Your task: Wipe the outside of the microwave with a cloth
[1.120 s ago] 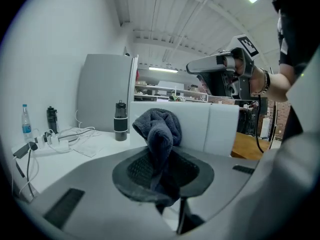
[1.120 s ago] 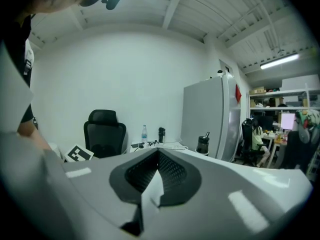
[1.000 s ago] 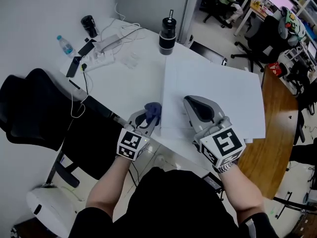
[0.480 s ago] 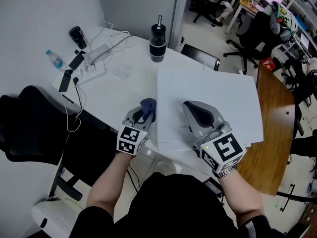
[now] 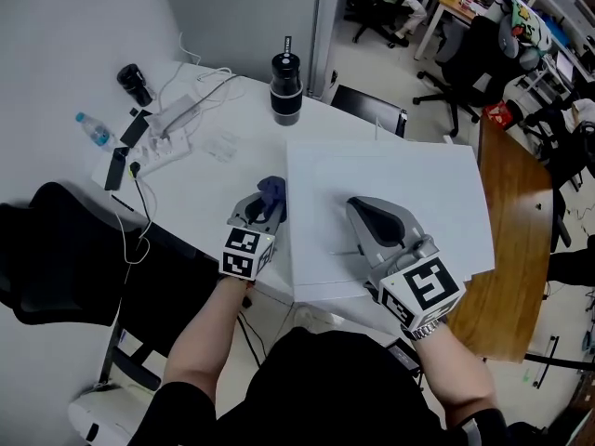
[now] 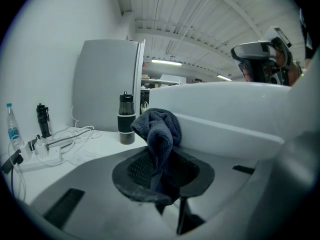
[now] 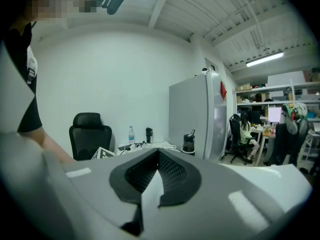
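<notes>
The microwave [image 5: 409, 189] is a white box seen from above on the white table. My left gripper [image 5: 265, 204] is shut on a dark blue cloth [image 5: 271, 190], which bunches up beyond the fingertips against the microwave's left side. In the left gripper view the cloth [image 6: 159, 134] hangs between the pads in front of the white microwave wall [image 6: 225, 119]. My right gripper [image 5: 367, 210] rests on the microwave's top near its front, shut with nothing between the jaws. The right gripper view shows its pads [image 7: 172, 171] closed together.
A black tumbler [image 5: 285, 86] stands behind the microwave. A power strip with cables [image 5: 167, 137], a water bottle [image 5: 93, 128] and a black flask [image 5: 133, 75] lie at the table's far left. A black chair [image 5: 56, 249] is on the left, a wooden desk [image 5: 507, 258] on the right.
My left gripper has carried the cloth farther away along the microwave's left side. The right gripper has shifted only slightly on the top and stays shut.
</notes>
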Tool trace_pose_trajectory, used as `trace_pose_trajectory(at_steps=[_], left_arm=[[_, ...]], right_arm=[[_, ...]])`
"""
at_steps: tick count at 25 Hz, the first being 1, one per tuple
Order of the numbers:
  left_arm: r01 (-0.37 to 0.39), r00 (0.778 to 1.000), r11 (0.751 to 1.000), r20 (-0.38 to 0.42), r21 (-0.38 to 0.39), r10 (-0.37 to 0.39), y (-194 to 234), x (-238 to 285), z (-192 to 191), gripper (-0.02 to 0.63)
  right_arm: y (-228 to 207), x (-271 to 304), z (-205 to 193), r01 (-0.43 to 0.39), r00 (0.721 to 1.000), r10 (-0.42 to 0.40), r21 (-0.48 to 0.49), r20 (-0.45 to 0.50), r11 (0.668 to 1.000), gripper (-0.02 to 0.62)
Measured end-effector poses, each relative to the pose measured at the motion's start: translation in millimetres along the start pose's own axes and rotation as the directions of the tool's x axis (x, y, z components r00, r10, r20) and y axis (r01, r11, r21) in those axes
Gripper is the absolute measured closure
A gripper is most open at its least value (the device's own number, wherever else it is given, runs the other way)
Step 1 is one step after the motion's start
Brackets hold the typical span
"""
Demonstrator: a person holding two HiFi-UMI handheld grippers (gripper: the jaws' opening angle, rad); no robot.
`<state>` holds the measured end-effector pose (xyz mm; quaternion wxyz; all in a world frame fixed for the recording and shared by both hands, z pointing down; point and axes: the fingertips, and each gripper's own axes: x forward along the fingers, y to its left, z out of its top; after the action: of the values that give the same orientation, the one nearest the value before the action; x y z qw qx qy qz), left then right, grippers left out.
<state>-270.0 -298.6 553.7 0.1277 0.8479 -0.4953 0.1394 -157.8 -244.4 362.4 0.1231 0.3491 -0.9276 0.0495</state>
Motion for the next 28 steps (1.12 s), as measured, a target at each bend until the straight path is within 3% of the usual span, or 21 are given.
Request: trace_pose_trajectory(at_steps=[17,25,28], left_arm=[[-0.032,0.999,0.997,-0.021,-0.076,0.03,35,40,10,0.532],[-0.048,0.997,0.997,0.062,-0.059,0.052,45,3,48,0.532],[0.003,0.991,0.999,0.133,-0.041,0.002,36,-28,80,0.532]], right_arm=[[-22,-11,1,0.076,0.997,-0.076,-0.008,-0.011,0.997,0.595],[-15,-7,10,0.046,0.999,-0.046,-0.023,-0.005,0.999,0.594],[-1,0,17,-0.007,1.0,0.007,-0.038,0.004,0.999,0.572]])
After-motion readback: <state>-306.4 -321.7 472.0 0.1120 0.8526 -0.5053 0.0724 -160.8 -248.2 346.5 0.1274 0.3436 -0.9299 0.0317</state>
